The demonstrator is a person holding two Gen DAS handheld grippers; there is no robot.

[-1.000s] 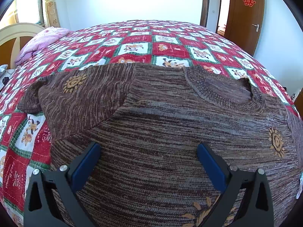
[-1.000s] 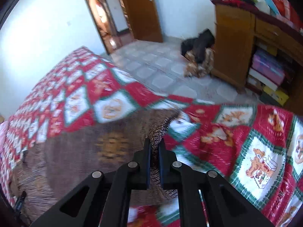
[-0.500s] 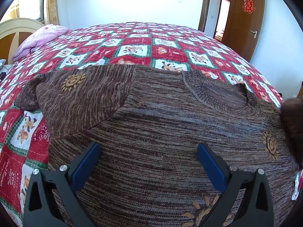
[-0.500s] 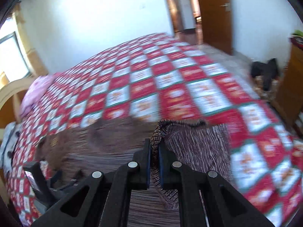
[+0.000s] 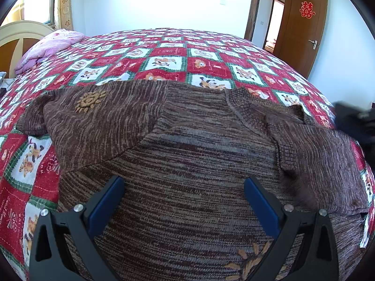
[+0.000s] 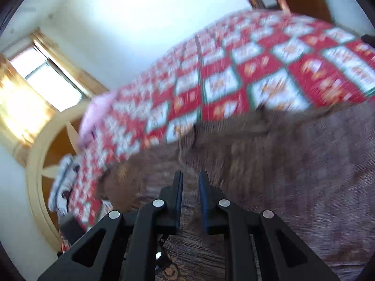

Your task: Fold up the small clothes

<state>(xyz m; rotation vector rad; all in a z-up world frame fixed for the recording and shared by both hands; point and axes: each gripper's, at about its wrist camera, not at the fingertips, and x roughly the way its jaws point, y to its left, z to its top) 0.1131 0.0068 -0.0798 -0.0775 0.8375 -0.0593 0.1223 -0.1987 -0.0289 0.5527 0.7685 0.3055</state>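
Observation:
A brown striped knit sweater (image 5: 199, 154) lies flat on the bed, collar toward the far side. Its left sleeve (image 5: 93, 121) reaches out to the left. Its right sleeve (image 5: 323, 159) lies folded inward over the body. My left gripper (image 5: 184, 187) hovers open above the sweater's middle, with nothing between its blue pads. My right gripper (image 6: 190, 182) is over the sweater (image 6: 281, 164) and its jaws are opening; a narrow gap shows between the pads, with the sleeve's edge just ahead and knit showing through the gap. In the left wrist view it is a dark blur (image 5: 354, 121) at the right edge.
A red, white and green patchwork bedspread (image 5: 178, 53) covers the bed. A pink pillow (image 5: 51, 46) and a cream headboard (image 5: 14, 37) are at the far left. A brown door (image 5: 302, 28) stands open at the far right. The right wrist view is blurred.
My right gripper swung the right sleeve from out over the bedspread inward across the sweater's body, and its jaws have parted slightly. The left gripper stayed put.

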